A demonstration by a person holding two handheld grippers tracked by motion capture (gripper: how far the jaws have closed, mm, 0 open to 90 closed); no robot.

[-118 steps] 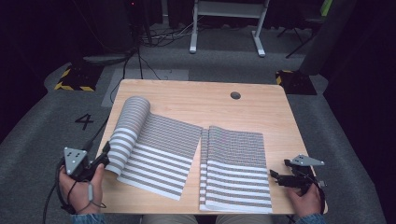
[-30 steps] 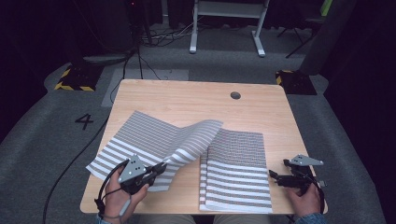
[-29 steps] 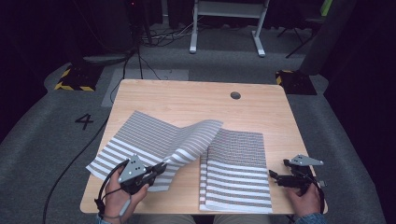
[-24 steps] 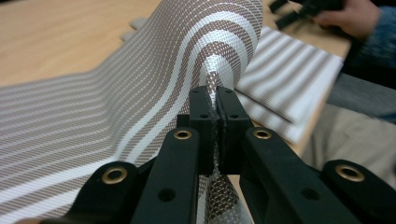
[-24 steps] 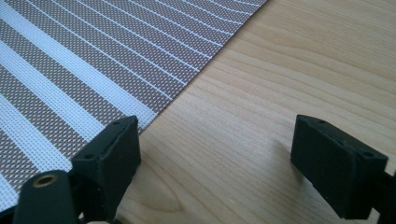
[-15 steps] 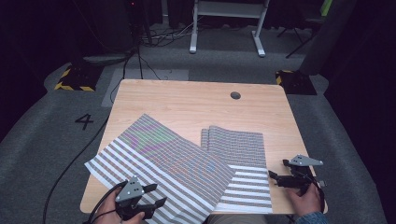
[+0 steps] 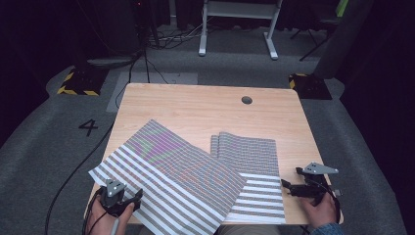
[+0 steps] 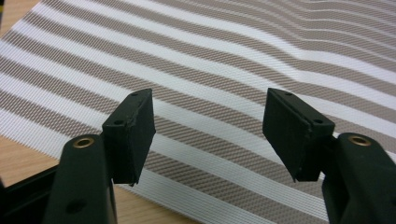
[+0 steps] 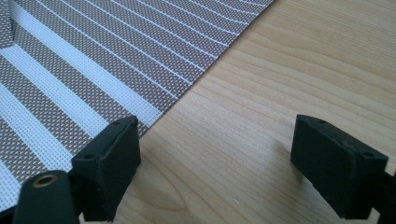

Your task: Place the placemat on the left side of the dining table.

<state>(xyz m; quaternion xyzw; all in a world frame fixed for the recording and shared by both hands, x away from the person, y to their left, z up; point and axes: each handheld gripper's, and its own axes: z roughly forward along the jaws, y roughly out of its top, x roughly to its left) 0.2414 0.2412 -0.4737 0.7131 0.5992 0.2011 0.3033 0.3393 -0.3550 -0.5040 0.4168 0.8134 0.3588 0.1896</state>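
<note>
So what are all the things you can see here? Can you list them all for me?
Striped mats: two, grey-brown and white; the angled mat lies left and partly over the straight mat near the table's front.
Table: one, light wood, centre, with a small round hole near its far edge.
Floor marker: one black number 4, on grey carpet left of the table.
Hazard-striped blocks: two, yellow and black, one far left, one far right.
White frame: one, on the floor beyond the table.
Cables: several, black, far floor.
Left gripper: black, open over the angled mat's front edge, jaws just opened, nothing gripped.
Right gripper: black, open, above bare wood beside the straight mat.
</note>
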